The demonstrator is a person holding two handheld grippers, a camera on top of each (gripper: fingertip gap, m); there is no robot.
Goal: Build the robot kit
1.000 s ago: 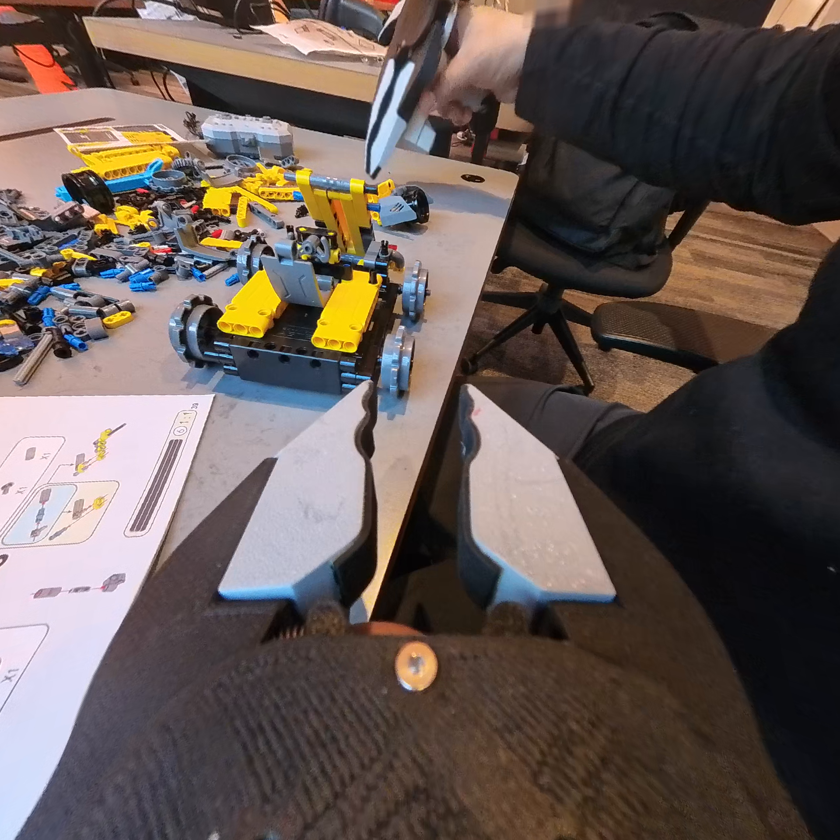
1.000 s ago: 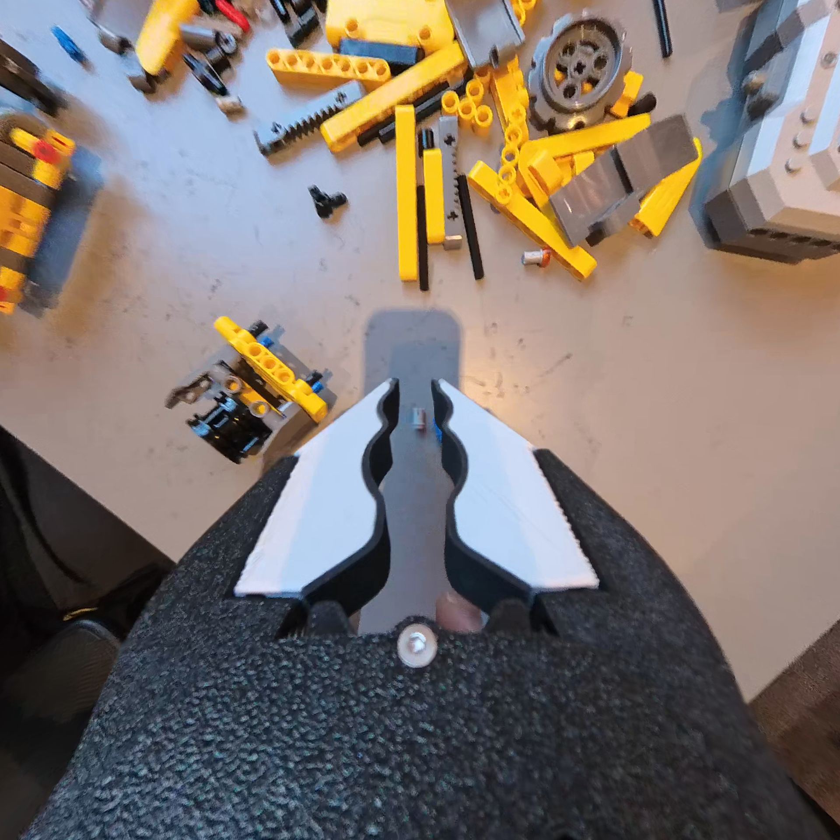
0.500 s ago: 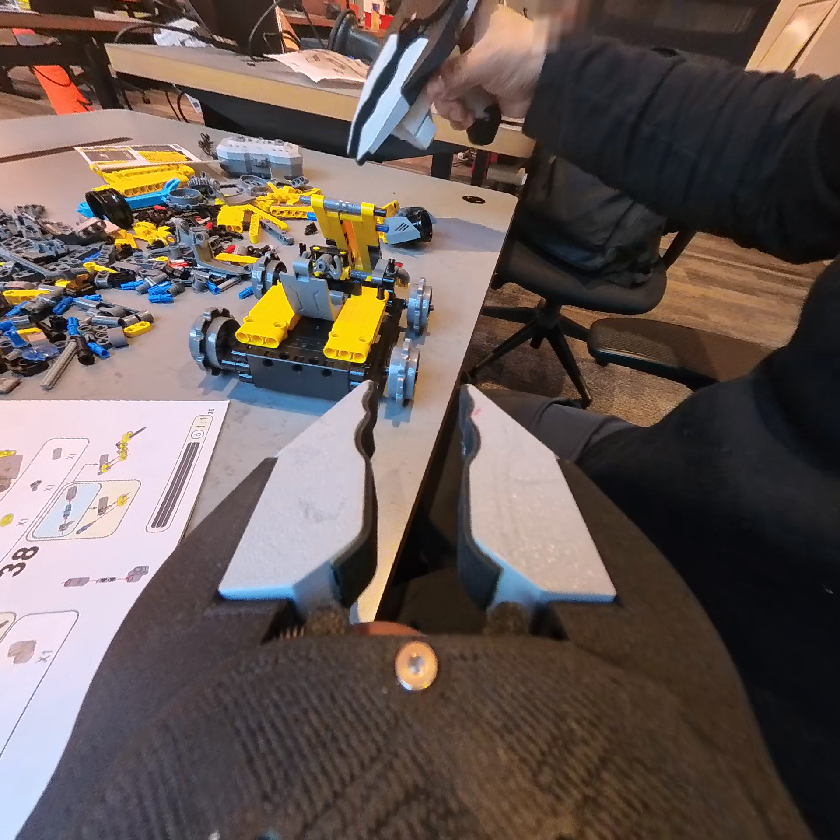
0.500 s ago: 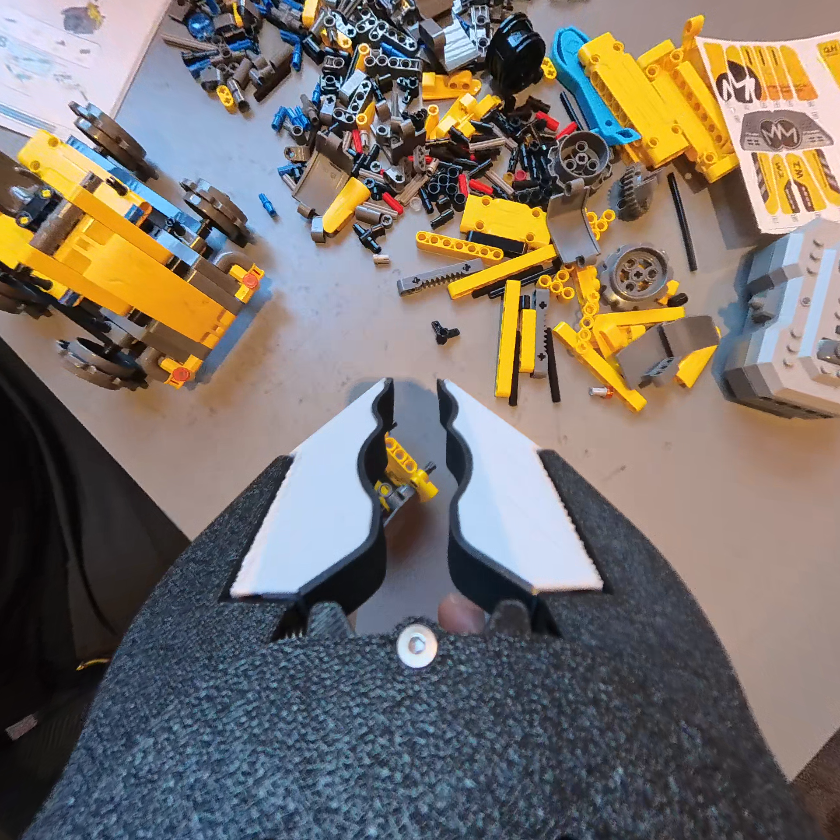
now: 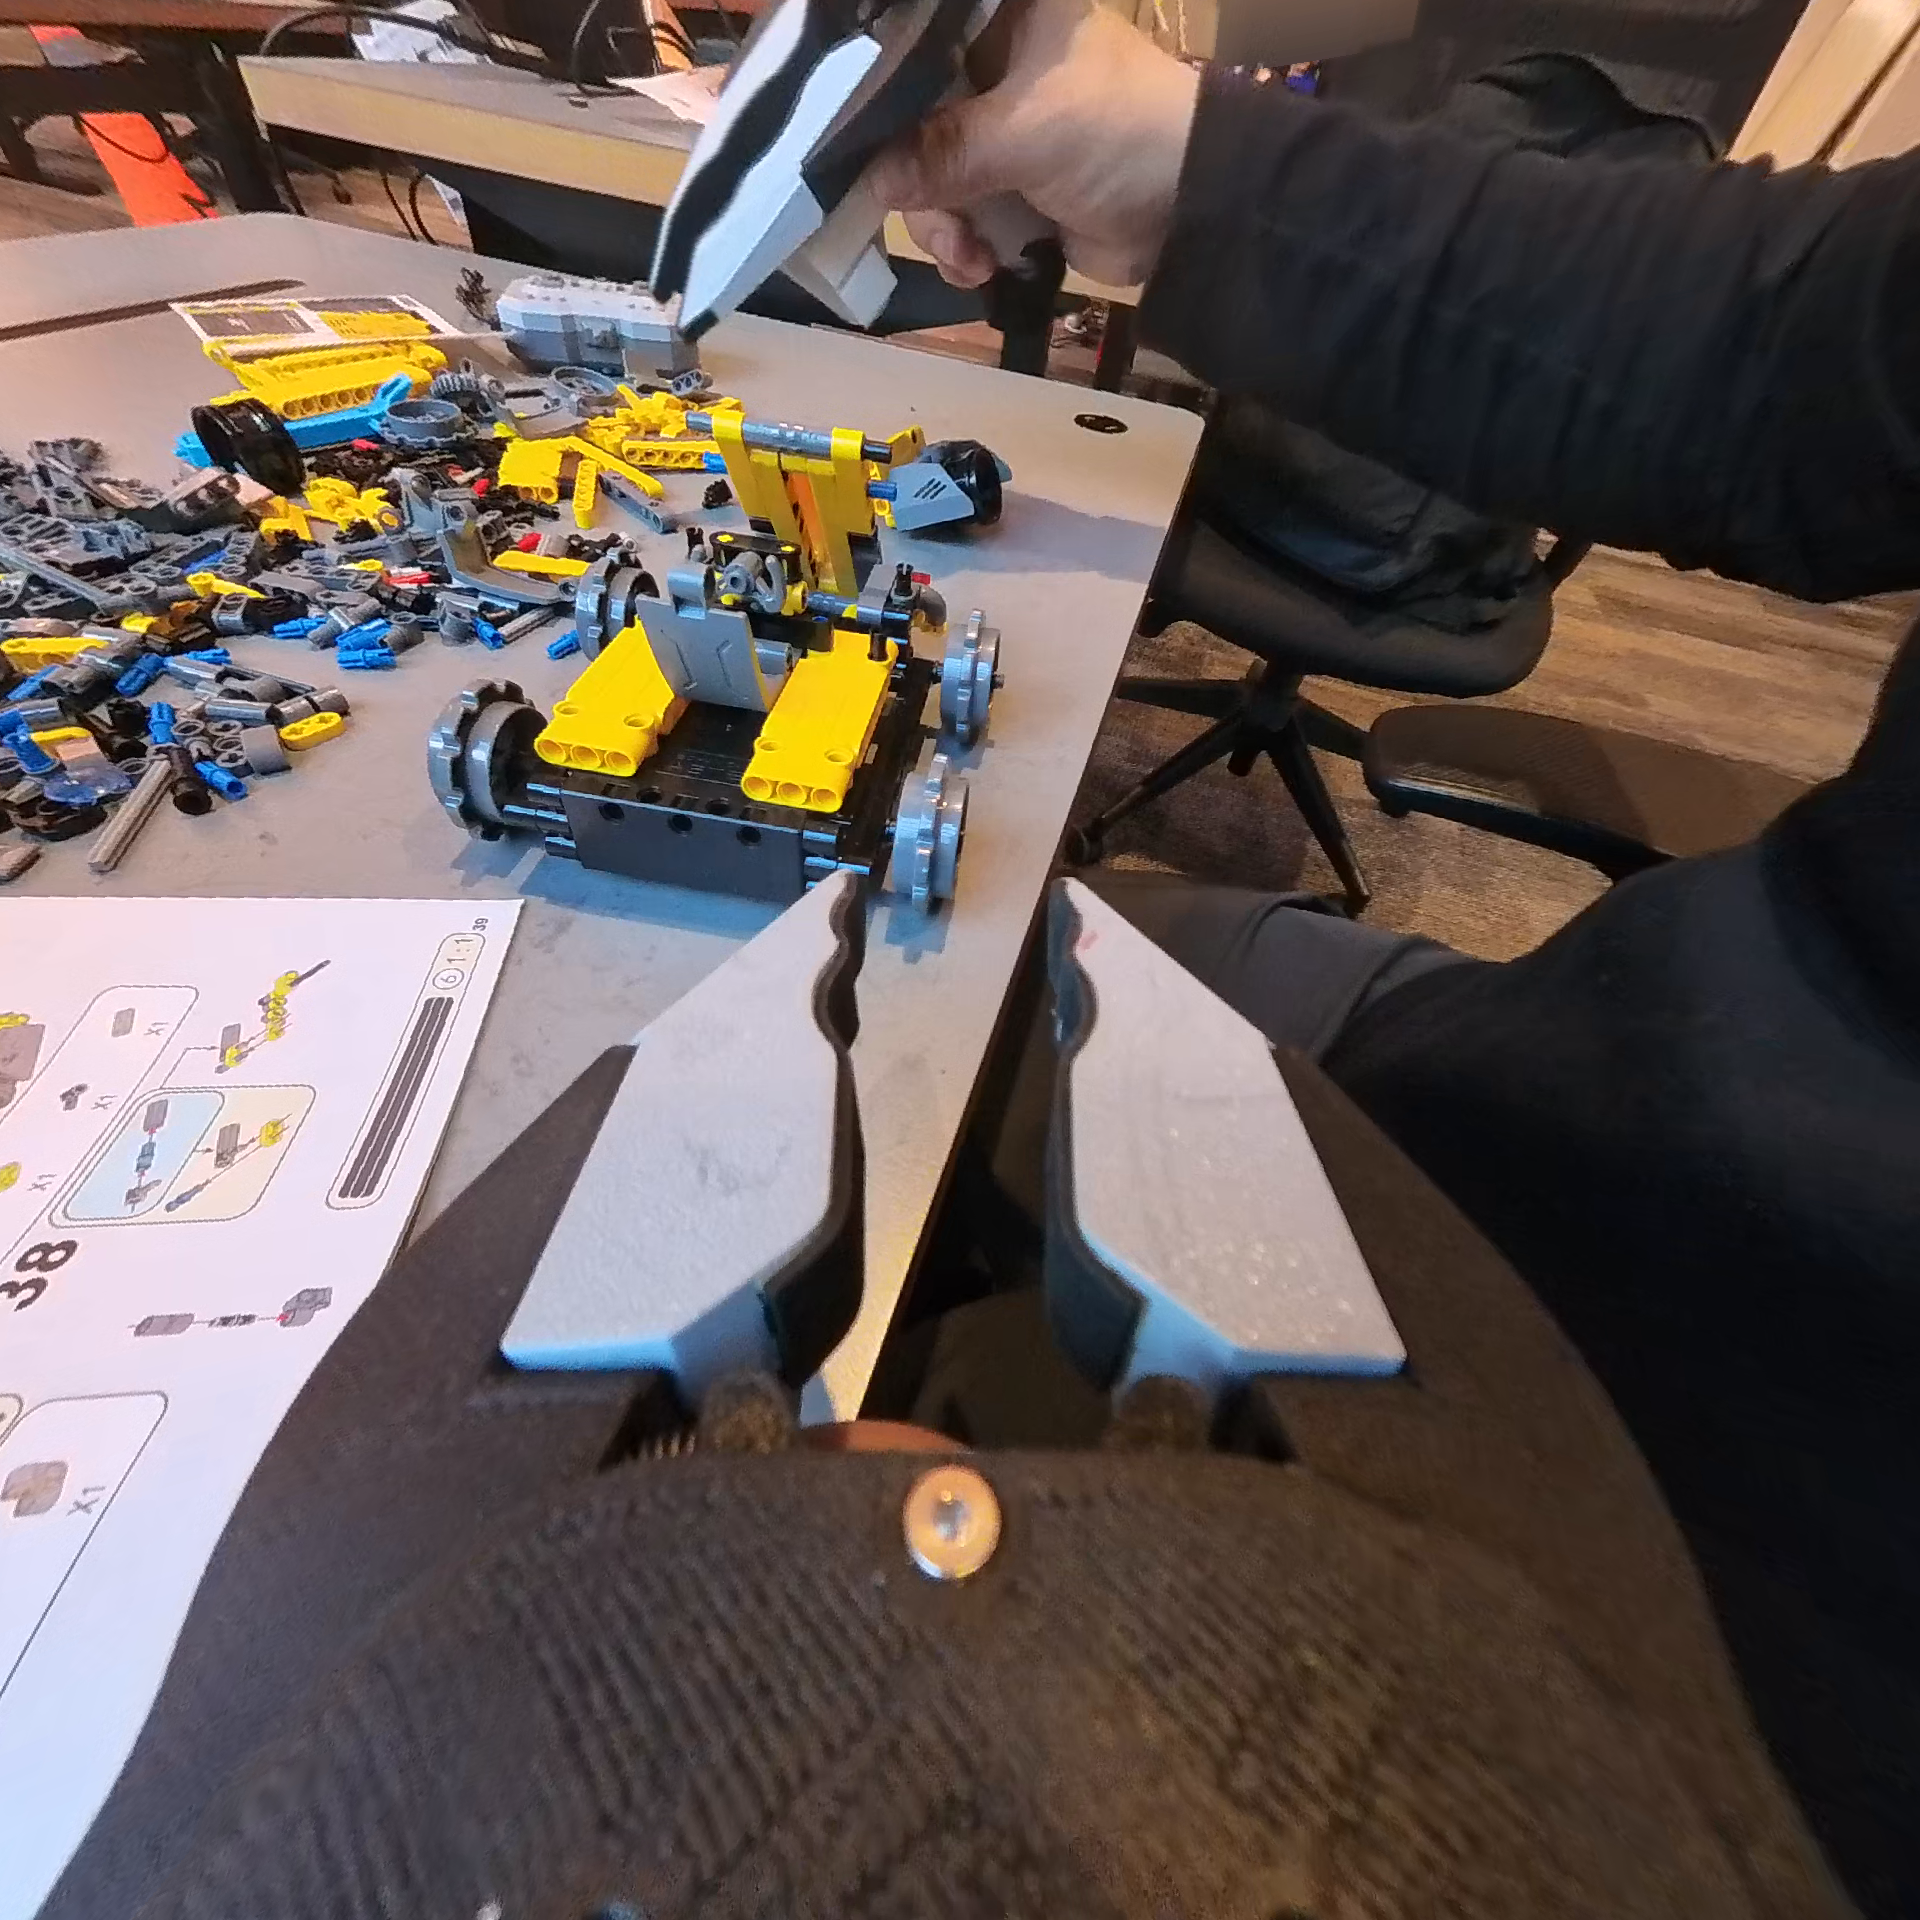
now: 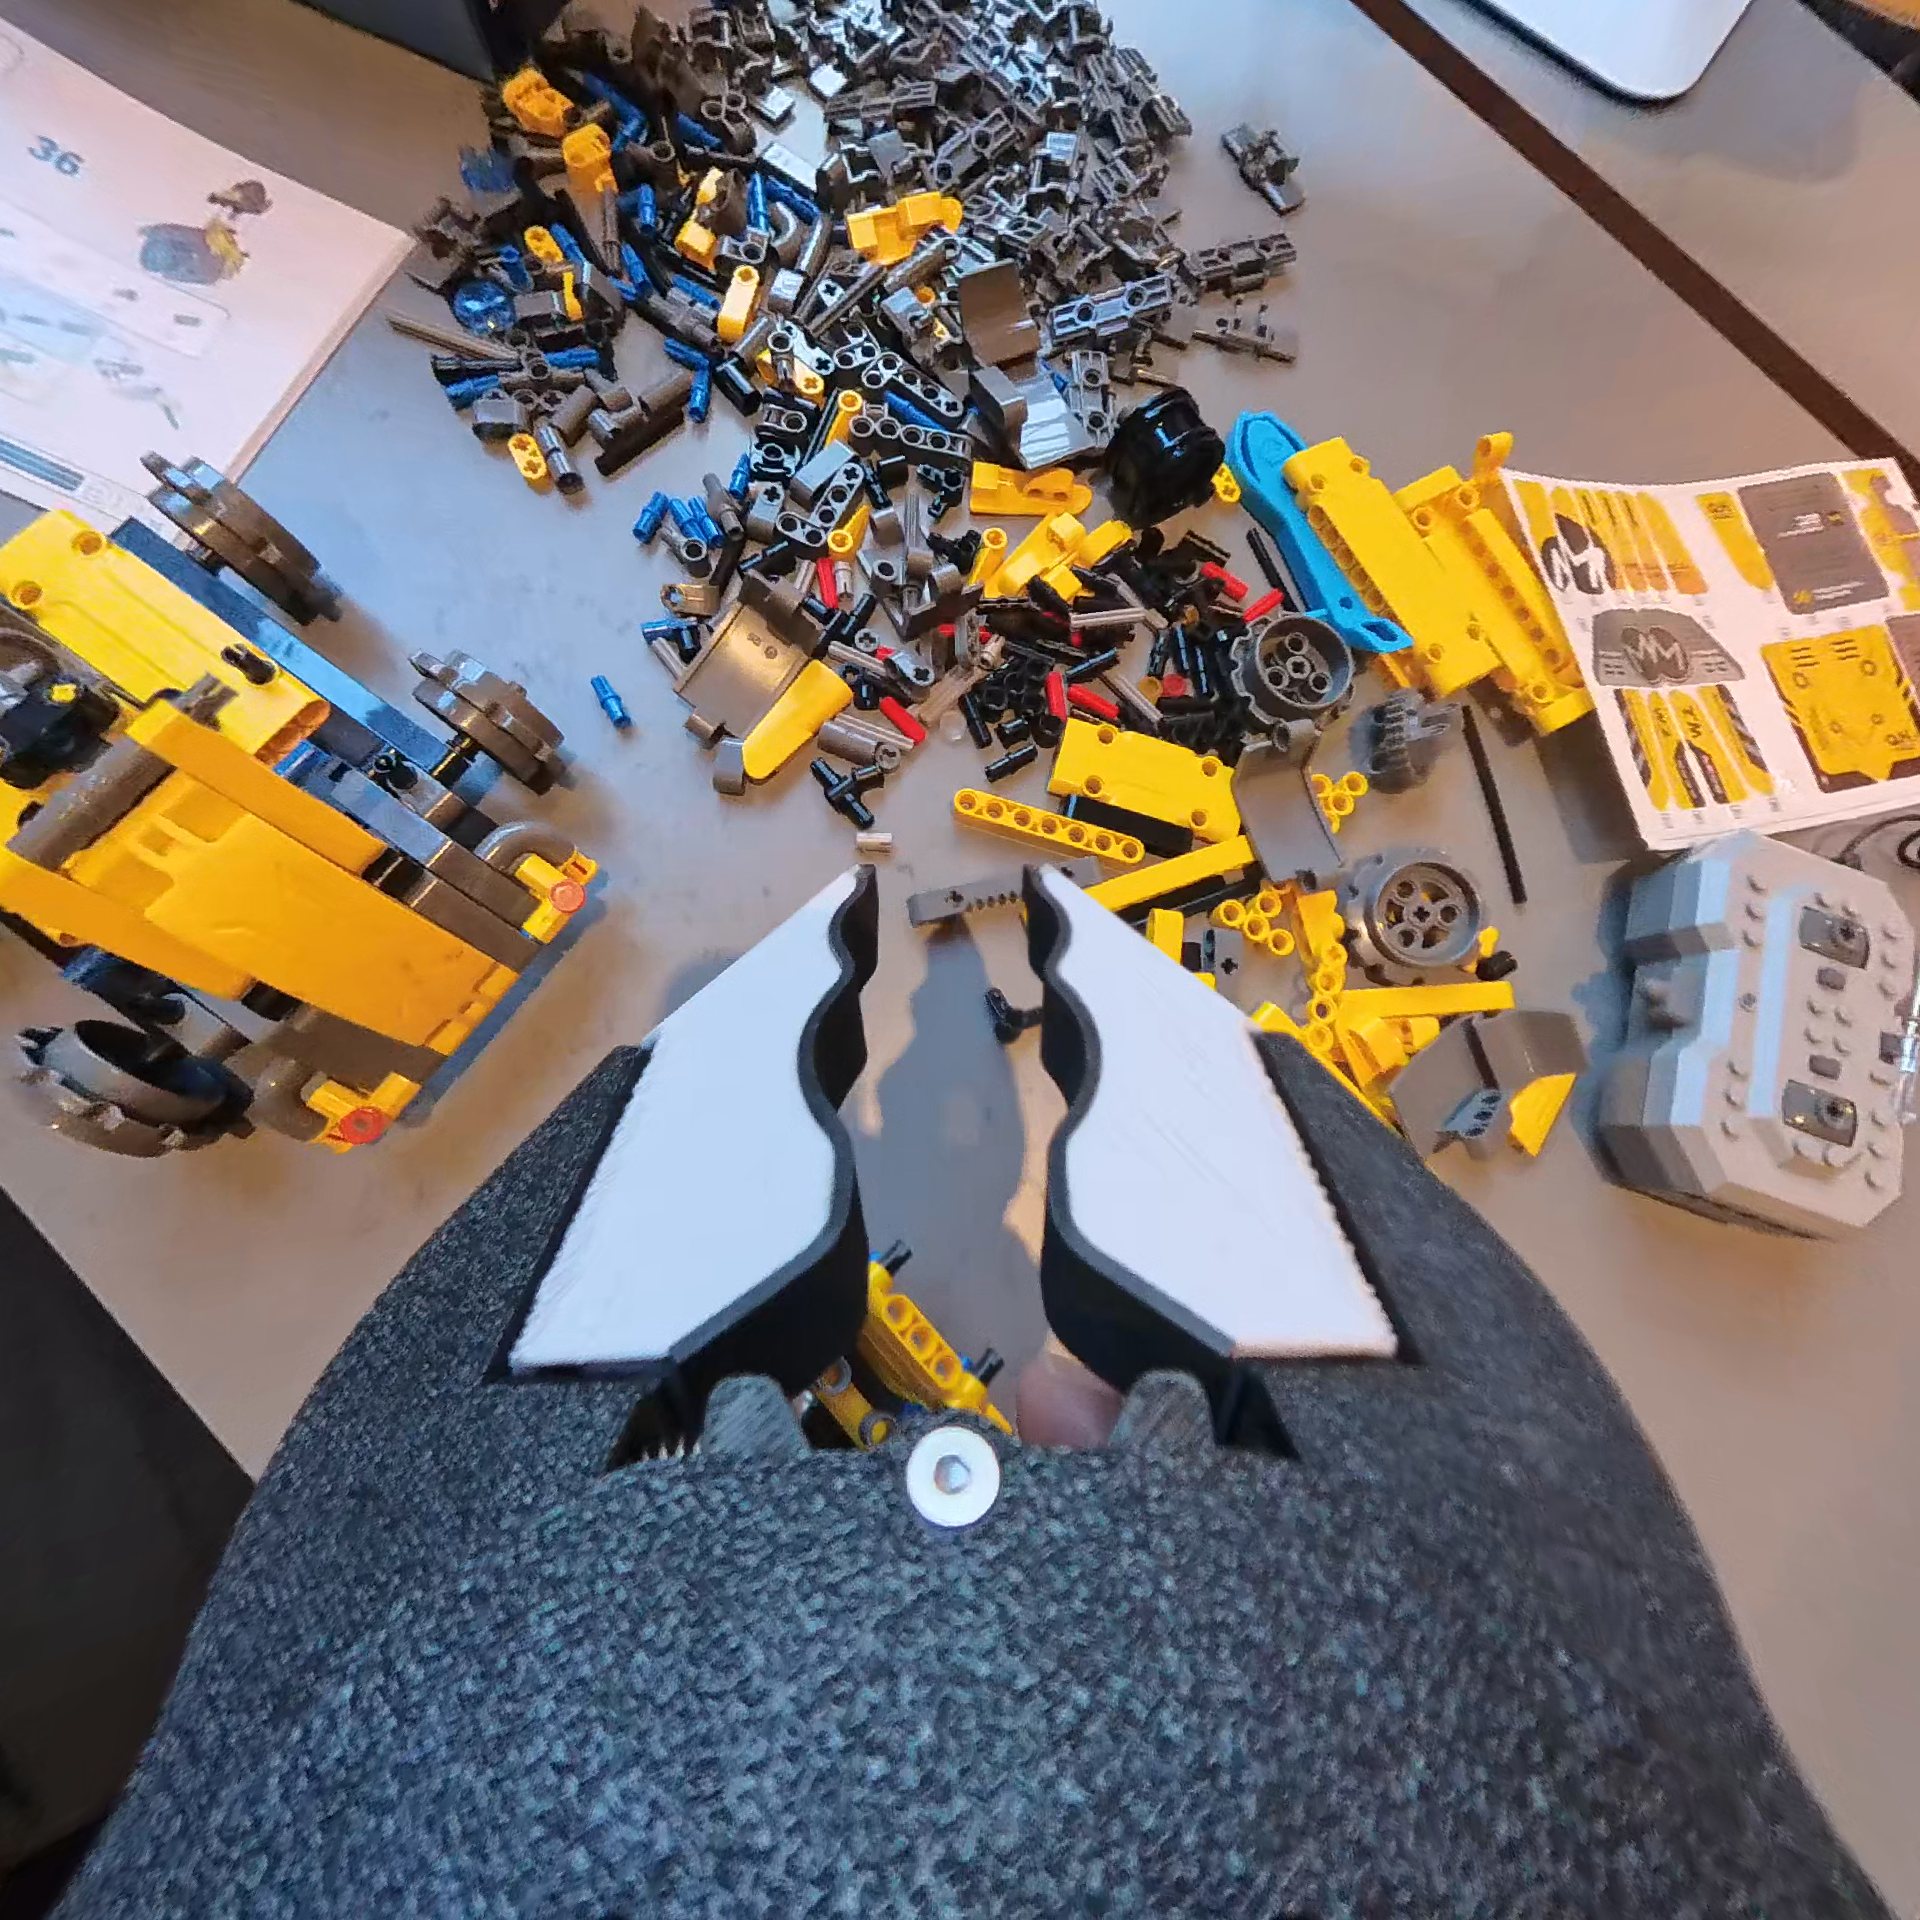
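open left tool beside yellow vehicle

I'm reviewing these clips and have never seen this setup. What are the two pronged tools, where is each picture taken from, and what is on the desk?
There is no robot here: a person holds a two-finger gripper in each hand, each with a camera looking along its fingers.

The left wrist view shows the left gripper, open and empty, at the edge of the grey desk. The right gripper shows farther off, raised in a hand.

The right wrist view looks down past the right gripper, also open and empty.

On the desk lie a half-built yellow and black toy vehicle, a heap of loose plastic building pieces, a printed instruction booklet, a sticker sheet and a grey studded block.
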